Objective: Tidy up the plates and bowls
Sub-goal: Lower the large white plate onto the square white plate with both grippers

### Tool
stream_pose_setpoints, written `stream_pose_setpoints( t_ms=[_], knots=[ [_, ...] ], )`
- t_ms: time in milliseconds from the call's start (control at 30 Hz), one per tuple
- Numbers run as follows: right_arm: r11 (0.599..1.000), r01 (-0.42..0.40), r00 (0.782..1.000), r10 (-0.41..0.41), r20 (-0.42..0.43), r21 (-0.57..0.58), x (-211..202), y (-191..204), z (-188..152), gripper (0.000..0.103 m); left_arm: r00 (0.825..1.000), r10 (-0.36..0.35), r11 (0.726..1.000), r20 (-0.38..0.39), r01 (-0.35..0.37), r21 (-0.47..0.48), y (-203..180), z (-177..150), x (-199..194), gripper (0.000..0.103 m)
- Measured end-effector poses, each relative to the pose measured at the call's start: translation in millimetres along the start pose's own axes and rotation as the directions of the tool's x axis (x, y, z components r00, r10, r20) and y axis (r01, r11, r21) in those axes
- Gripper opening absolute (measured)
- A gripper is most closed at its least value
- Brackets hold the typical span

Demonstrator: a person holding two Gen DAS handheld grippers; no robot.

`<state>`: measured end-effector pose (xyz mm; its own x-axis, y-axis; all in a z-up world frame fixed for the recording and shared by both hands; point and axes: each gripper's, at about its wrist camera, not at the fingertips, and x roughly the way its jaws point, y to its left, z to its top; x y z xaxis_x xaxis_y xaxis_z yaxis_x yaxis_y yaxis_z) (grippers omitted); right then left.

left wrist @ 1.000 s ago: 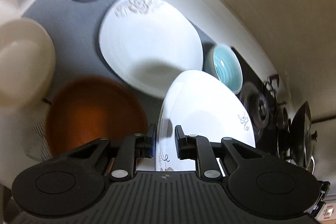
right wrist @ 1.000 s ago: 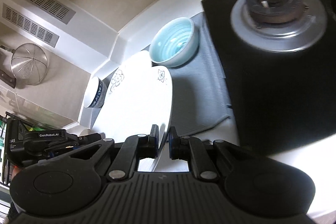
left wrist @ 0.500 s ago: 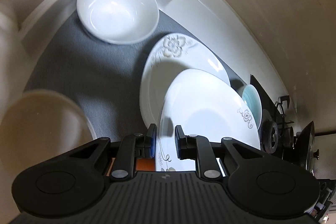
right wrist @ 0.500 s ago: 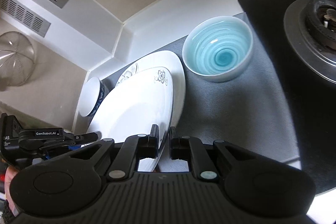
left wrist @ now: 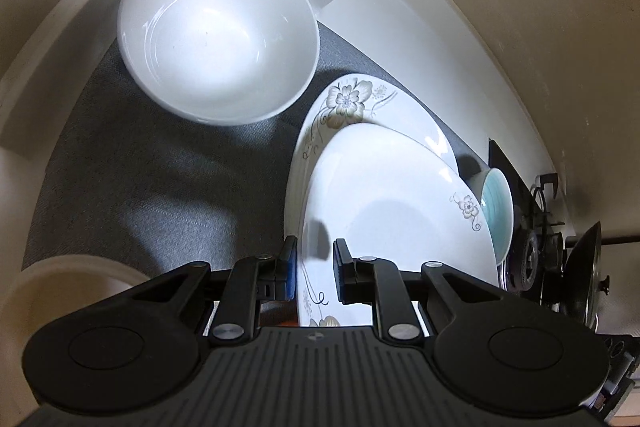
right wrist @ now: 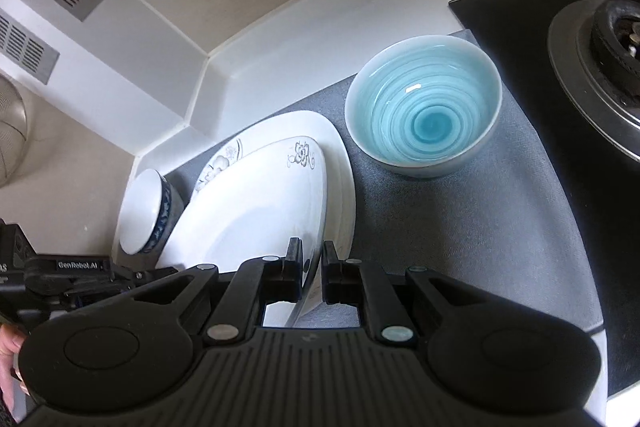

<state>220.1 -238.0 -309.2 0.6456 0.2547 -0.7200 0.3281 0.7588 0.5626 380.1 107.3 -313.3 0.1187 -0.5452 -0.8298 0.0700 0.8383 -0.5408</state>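
Both grippers hold one white floral plate (left wrist: 400, 211) by opposite rims. My left gripper (left wrist: 314, 259) is shut on its near rim. My right gripper (right wrist: 311, 267) is shut on its other rim (right wrist: 256, 219). The held plate hovers just over a larger white floral plate (left wrist: 348, 107) that lies on the grey mat (left wrist: 160, 179); the larger plate also shows in the right wrist view (right wrist: 340, 163). I cannot tell if the two plates touch. A white bowl (left wrist: 218, 31) stands on the mat at the far left. A light blue bowl (right wrist: 424, 103) stands on the mat right of the plates.
A gas stove burner (right wrist: 600, 67) lies right of the mat. A cream-coloured dish rim (left wrist: 52, 291) shows at the lower left. The white counter backsplash (right wrist: 280, 39) and the wall close off the back. A metal strainer (right wrist: 10, 131) hangs at the far left.
Both grippers have carried the held plate left and down over the larger floral plate. The brown dish has dropped out of the left wrist view, and the white bowl looms closer.
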Motion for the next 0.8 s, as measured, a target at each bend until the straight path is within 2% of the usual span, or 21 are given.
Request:
stream_pose_setpoints(
  t_ms=[133,433,567,800],
  knots=[
    [1.0,-0.011,1.0,0.01,-0.03,-0.022,7.8,-4.0,6.7,0.01,1.0,0.002,0.999,0.024,-0.001,-0.042,1.6,3.5,0.4,0.019],
    [0.997,-0.023,0.997,0.017,-0.076,-0.072,22.1,-3.9,13.7,0.012,0.998,0.037,0.998,0.056,-0.035,-0.044,-3.7,13.8,3.5,0.019],
    [0.998,-0.026,0.997,0.022,-0.077,-0.053,26.2,-5.6,15.3,0.012,0.998,0.029,0.998,0.057,-0.027,-0.048,-2.4,16.7,3.8,0.019],
    [0.998,-0.046,0.998,0.048,-0.05,0.043,29.7,-21.2,17.0,0.01,0.999,0.014,0.998,0.035,-0.012,-0.057,-0.6,23.6,11.4,0.019]
  ],
)
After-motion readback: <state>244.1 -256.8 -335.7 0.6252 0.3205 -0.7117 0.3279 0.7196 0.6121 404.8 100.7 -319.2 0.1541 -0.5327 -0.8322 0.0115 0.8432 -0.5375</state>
